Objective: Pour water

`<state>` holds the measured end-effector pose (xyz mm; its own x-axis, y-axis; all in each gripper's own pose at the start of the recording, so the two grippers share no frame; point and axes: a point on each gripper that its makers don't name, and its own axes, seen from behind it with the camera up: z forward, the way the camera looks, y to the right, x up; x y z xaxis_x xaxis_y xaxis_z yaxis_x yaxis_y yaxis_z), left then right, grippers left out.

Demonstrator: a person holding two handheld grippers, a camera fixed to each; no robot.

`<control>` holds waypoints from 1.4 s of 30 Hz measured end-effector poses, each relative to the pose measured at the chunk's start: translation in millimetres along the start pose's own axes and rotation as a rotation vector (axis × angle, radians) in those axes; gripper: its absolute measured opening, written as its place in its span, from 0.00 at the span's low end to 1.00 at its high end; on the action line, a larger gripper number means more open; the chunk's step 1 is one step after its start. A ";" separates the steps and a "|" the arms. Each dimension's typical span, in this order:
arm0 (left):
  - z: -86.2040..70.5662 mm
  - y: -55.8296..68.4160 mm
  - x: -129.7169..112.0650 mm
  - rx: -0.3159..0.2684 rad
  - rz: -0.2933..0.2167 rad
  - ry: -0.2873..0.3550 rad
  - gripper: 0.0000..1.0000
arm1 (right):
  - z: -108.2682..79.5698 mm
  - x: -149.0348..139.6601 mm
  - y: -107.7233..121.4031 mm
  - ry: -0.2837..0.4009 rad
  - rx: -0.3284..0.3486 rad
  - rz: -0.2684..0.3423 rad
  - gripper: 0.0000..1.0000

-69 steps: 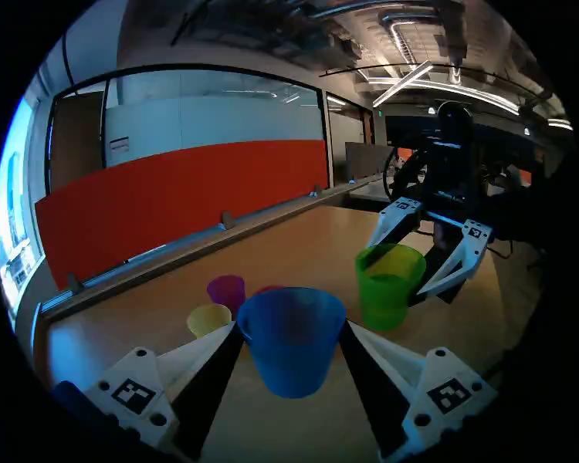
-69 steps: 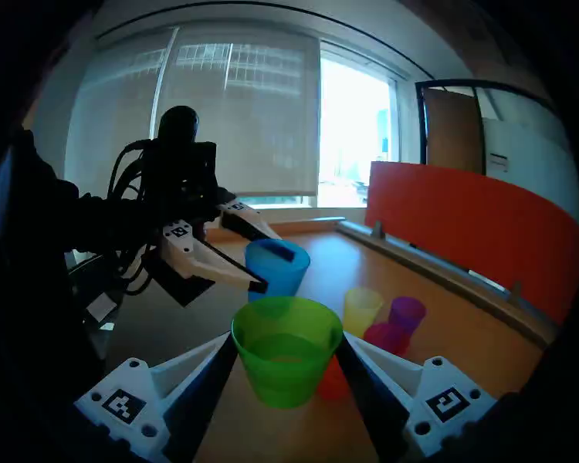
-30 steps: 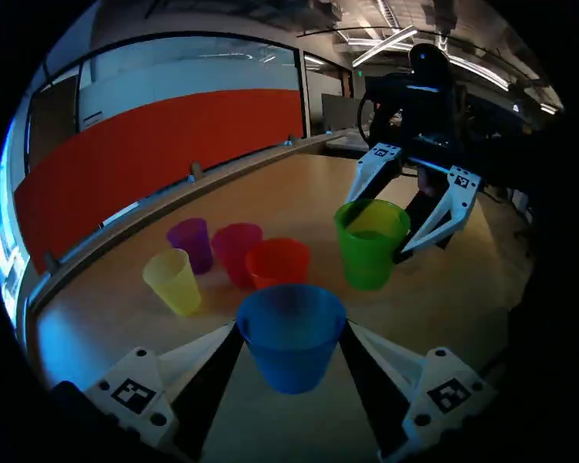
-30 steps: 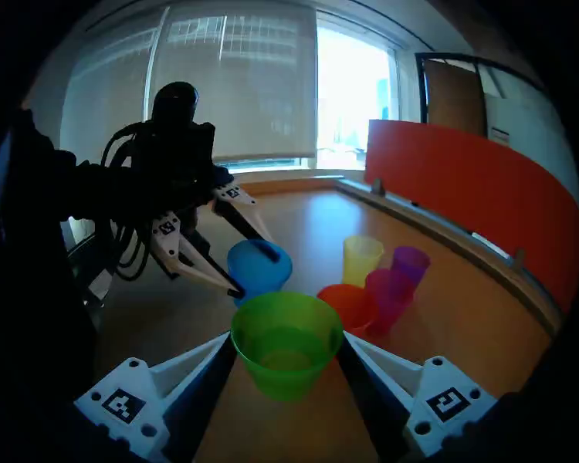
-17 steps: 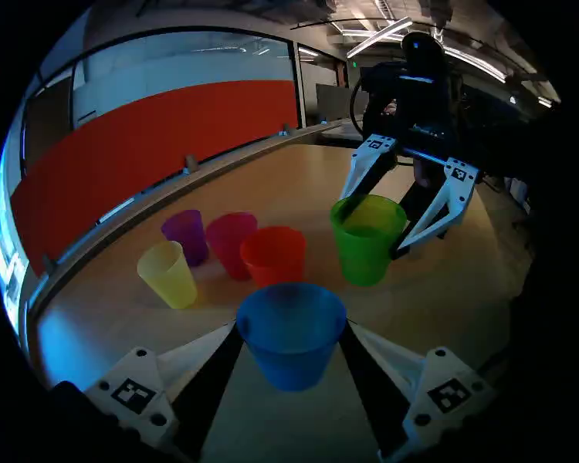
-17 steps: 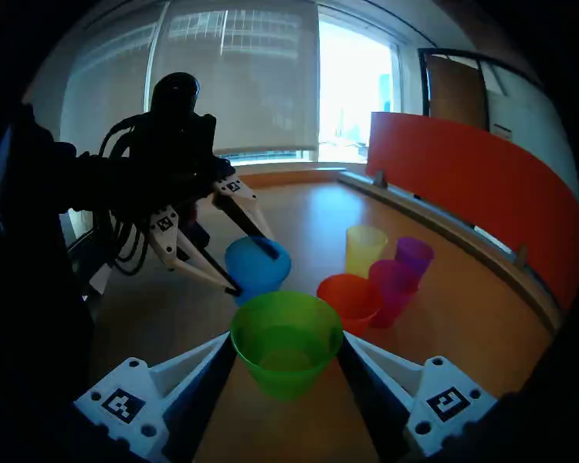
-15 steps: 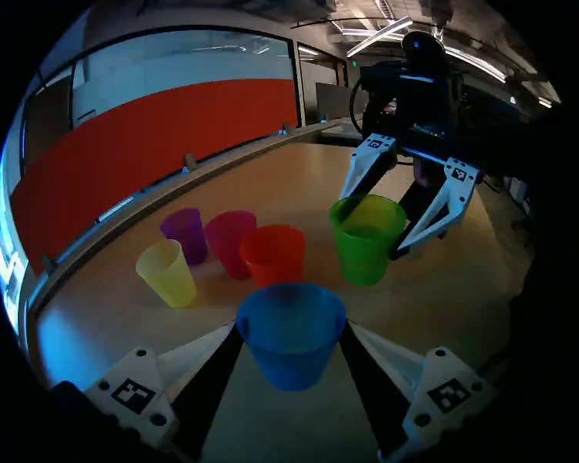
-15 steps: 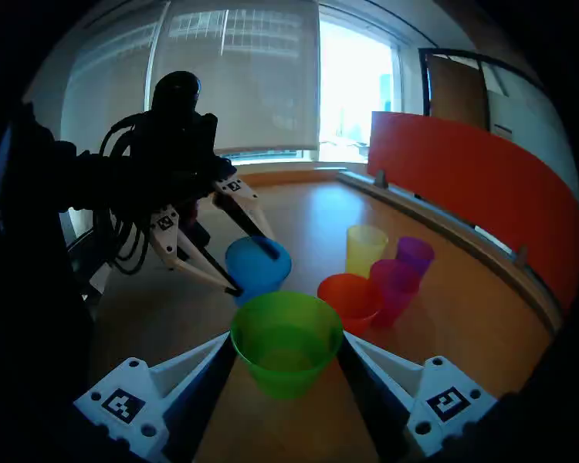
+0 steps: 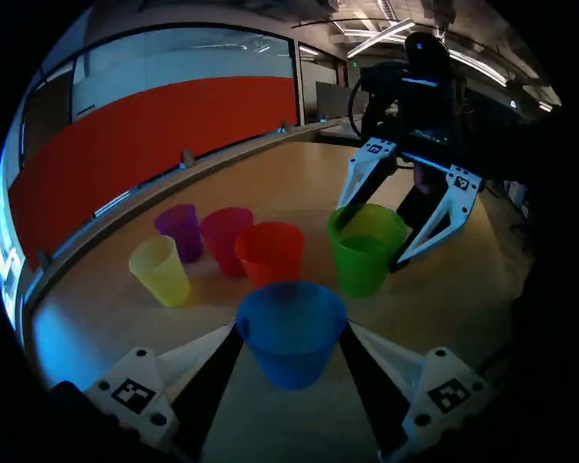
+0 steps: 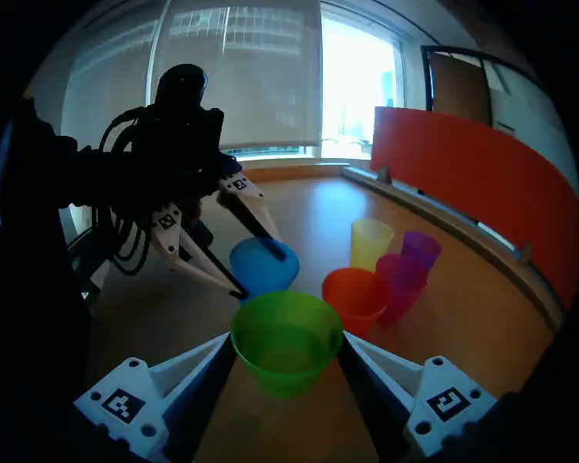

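Observation:
My left gripper (image 9: 292, 339) is shut on a blue cup (image 9: 291, 333), held upright above the wooden table (image 9: 289, 185). Opposite it, my right gripper (image 9: 367, 245) is shut on a green cup (image 9: 365, 247). In the right gripper view the green cup (image 10: 286, 341) sits between my right gripper's (image 10: 286, 347) fingers with a little liquid at its bottom. Beyond it, the left gripper (image 10: 252, 273) holds the blue cup (image 10: 263, 265). Both cups stand upright, close together but apart.
An orange cup (image 9: 271, 251), a pink cup (image 9: 226, 238), a purple cup (image 9: 180, 230) and a yellow cup (image 9: 160, 270) stand grouped on the table. A rail (image 9: 174, 174) and red partition (image 9: 150, 139) border the far side. A person's dark sleeve (image 10: 50, 185) holds the left gripper.
Both grippers have come lower over the table with their cups. The group of cups now sits closer, and the green cup has shifted slightly nearer the blue one.

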<state>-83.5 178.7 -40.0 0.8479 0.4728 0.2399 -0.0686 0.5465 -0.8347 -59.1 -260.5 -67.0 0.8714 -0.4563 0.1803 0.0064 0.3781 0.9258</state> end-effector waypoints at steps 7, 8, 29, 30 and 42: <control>0.7 -0.7 -5.9 -0.003 -0.019 -0.005 0.86 | 2.1 -2.4 1.7 -0.001 0.000 0.007 0.91; 0.9 -0.7 -7.1 -0.004 -0.020 -0.007 0.86 | 2.5 -3.2 1.8 -0.002 0.001 0.008 0.91; 2.9 0.5 -13.5 -0.011 -0.014 -0.011 0.86 | 12.1 -13.9 0.9 -0.029 0.005 0.005 0.91; 2.4 0.4 -14.1 -0.011 -0.014 -0.011 0.86 | 12.5 -14.5 1.0 -0.030 0.004 0.006 0.91; -3.0 -1.2 -22.8 -0.004 -0.011 -0.017 0.86 | 13.2 -28.6 1.4 -0.059 -0.001 -0.003 0.91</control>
<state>-101.2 165.3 -45.9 0.8393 0.4789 0.2571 -0.0577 0.5488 -0.8339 -90.5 -257.5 -66.4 0.8407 -0.5042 0.1973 0.0091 0.3774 0.9260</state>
